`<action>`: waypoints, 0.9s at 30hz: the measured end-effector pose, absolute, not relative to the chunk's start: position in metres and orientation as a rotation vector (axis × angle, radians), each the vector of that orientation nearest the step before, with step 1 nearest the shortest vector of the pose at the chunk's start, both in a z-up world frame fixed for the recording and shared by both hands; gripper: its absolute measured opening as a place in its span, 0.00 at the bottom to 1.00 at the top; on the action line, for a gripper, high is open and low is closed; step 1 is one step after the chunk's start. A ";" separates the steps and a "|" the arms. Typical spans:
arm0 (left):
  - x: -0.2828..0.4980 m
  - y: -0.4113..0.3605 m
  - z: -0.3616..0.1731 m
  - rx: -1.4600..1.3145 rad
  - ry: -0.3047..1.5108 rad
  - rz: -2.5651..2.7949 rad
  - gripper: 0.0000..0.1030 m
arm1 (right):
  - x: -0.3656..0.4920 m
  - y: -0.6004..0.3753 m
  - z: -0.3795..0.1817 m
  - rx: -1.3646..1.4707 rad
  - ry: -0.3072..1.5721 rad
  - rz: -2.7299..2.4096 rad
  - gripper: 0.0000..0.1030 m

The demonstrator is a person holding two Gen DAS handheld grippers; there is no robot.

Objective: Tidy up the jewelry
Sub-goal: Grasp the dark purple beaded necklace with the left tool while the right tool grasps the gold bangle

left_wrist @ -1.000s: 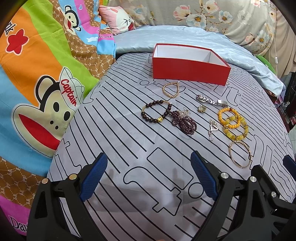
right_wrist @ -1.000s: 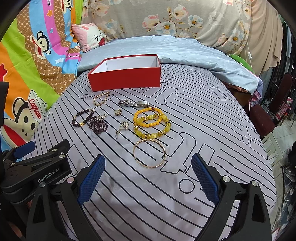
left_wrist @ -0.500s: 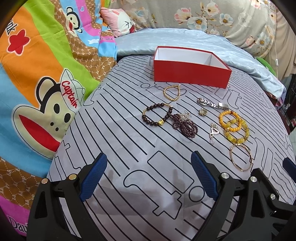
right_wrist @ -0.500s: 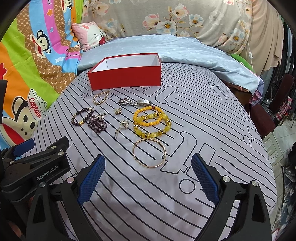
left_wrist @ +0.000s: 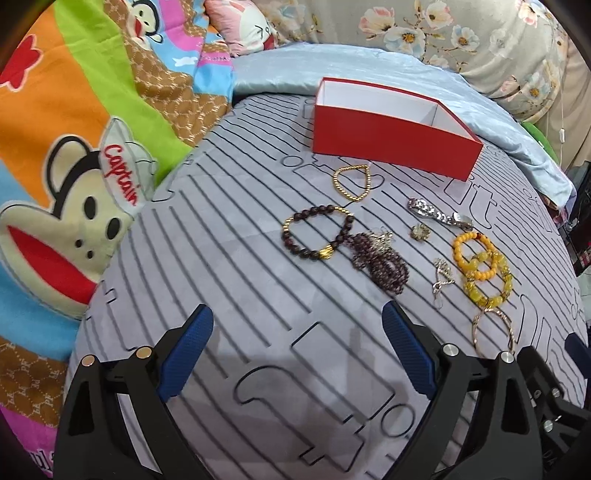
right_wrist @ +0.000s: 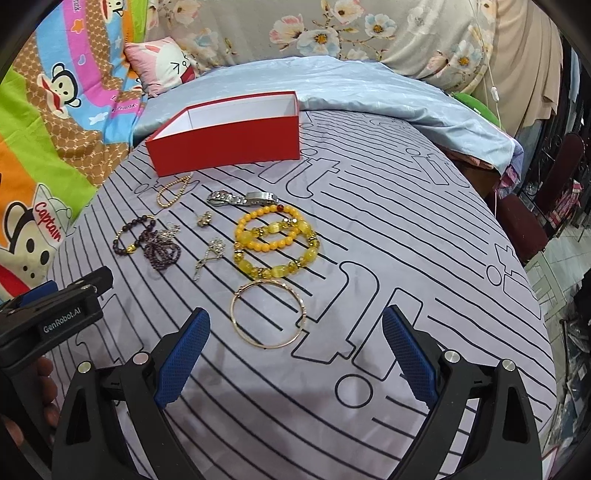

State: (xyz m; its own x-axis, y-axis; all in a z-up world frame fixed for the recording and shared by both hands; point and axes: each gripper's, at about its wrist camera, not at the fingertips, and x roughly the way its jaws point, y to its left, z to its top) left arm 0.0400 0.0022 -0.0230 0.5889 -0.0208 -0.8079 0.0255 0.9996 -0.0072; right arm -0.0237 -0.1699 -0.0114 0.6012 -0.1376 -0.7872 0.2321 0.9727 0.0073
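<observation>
An open red box [left_wrist: 395, 144] [right_wrist: 229, 144] with a white inside stands on the grey striped sheet [left_wrist: 240, 258]. In front of it lie a gold bead loop [left_wrist: 352, 182], a dark bead bracelet [left_wrist: 317, 232], a purple bead bunch [left_wrist: 380, 260], a silver watch [right_wrist: 242, 198], two yellow bead bracelets [right_wrist: 275, 245], small silver pieces [right_wrist: 210, 251] and a gold bangle [right_wrist: 269, 314]. My left gripper [left_wrist: 297, 347] is open and empty, short of the dark bracelet. My right gripper [right_wrist: 295, 343] is open and empty, just short of the bangle.
A cartoon monkey blanket [left_wrist: 74, 155] lies at the left. A pale blue quilt [right_wrist: 332, 92] and floral pillows [right_wrist: 369, 33] lie behind the box. The bed's edge drops off at the right, by a dark chair [right_wrist: 535, 206]. The left gripper's body [right_wrist: 51, 314] shows at the right wrist view's left.
Both grippers have moved forward and a little lower toward the jewelry, which now looks larger. Both stay open. No jewelry has moved.
</observation>
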 end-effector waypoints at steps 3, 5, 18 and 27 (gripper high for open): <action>0.050 -0.008 -0.024 -0.009 0.950 -0.061 0.88 | -0.018 -0.174 -0.015 0.117 0.909 -0.219 0.90; 0.059 -0.016 -0.027 -0.010 0.949 -0.068 0.88 | -0.015 -0.176 -0.017 0.122 0.915 -0.219 0.90; 0.092 -0.033 -0.050 -0.075 1.026 -0.134 0.57 | 0.003 -0.185 -0.030 0.148 0.950 -0.209 0.90; 0.092 -0.034 -0.050 -0.087 1.016 -0.195 0.20 | 0.007 -0.183 -0.037 0.164 0.971 -0.184 0.90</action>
